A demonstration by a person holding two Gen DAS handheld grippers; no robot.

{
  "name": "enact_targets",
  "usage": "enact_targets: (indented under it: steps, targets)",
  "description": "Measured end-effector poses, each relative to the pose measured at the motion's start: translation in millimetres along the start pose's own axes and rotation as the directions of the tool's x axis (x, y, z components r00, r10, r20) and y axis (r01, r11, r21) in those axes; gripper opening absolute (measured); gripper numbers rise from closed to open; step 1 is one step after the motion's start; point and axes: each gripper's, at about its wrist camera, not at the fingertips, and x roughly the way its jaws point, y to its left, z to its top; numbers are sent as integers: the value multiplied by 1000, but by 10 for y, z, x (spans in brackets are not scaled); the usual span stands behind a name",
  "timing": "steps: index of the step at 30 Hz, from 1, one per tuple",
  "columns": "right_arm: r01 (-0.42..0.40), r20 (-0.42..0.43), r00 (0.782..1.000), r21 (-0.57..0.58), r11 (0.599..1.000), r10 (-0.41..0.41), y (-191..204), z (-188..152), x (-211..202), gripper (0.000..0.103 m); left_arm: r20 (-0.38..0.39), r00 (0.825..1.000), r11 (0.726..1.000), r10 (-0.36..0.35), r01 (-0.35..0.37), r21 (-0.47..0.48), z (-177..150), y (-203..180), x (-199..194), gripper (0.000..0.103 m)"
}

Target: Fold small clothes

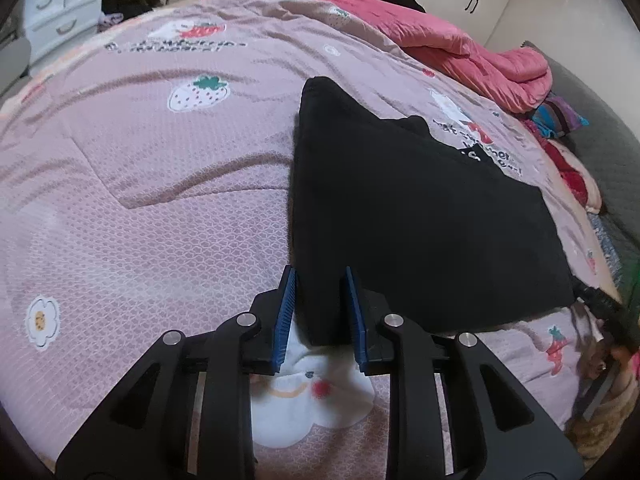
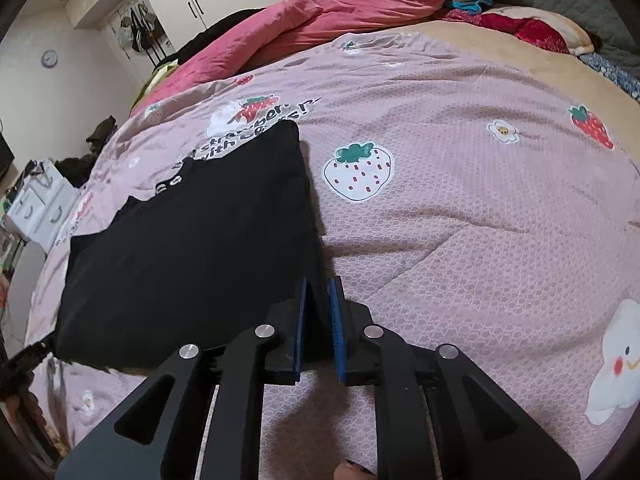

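The black garment (image 1: 408,216) is lying partly folded on the pink strawberry-print quilt (image 1: 140,184), its near edge facing both claws, far corners spreading flat toward the crumpled pink duvet (image 1: 472,48). It is being held by its two near corners, probably so the near edge can be lifted evenly and carried over for the next fold. The left gripper (image 1: 320,312) is straddling the near-left corner, blue pads narrowly parted with cloth between them; whether they are truly pinching is hard to judge against the dark fabric, though it reads as a grip. The right gripper (image 2: 318,328) is clenching the near-right corner, jaws almost closed on a thin fold of fabric. A white drawer unit (image 1: 56,12) is standing beyond the bed's far side.
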Motion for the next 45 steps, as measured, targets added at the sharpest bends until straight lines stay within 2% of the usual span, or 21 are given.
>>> enact_targets:
  steps: [2,6,12,16,18,20,24,27,29,31,34,35,37,39,42,45]
  targets:
    - [0,2,1000,2,1000,0,-10,-15,-15,26,13,1000,1000,17,-17,7,-14,-30,-15,17]
    - [-5,9,1000,3,1000,5,-15,-38,-48,28,28,999,1000,30,-30,-5,-42,-54,-50,19]
    - [1,38,999,-14,1000,-1,0,-71,-127,42,45,997,998,56,-56,-4,-78,-109,-105,27]
    - [7,61,998,-34,999,-5,34,-84,-184,50,49,997,998,58,-58,4,-123,-156,-140,28]
    - [12,75,997,-46,999,-8,51,-99,-212,51,50,997,998,60,-60,11,-145,-187,-154,28]
    - [16,86,996,-51,999,-12,59,-118,-239,59,49,997,998,55,-56,18,-166,-223,-178,33]
    - [25,99,995,-59,998,-20,73,-171,-286,62,54,997,998,52,-54,30,-214,-291,-234,36]
    - [25,110,994,-63,998,-18,81,-204,-321,62,53,998,999,41,-43,31,-239,-317,-266,43]
    - [22,122,992,-63,998,-14,91,-217,-349,79,52,998,998,39,-41,39,-255,-347,-291,44]
    - [22,137,990,-63,998,-13,99,-231,-386,83,55,998,998,43,-46,49,-274,-384,-314,52]
    - [18,157,988,-63,998,-8,108,-252,-442,91,56,998,997,38,-41,60,-311,-446,-343,58]
    - [24,166,986,-64,998,-13,109,-263,-464,92,56,998,997,38,-42,66,-325,-470,-353,60]
    - [27,176,984,-66,997,-15,110,-280,-498,94,55,998,996,39,-43,73,-345,-503,-362,71]
    - [26,182,983,-64,998,-14,109,-303,-521,96,54,998,996,41,-46,80,-366,-533,-369,76]
    - [27,183,983,-67,997,-14,113,-334,-536,98,51,998,995,49,-53,89,-398,-568,-382,90]
    - [27,188,982,-83,996,-11,151,-366,-554,99,53,997,994,52,-56,94,-425,-587,-404,94]
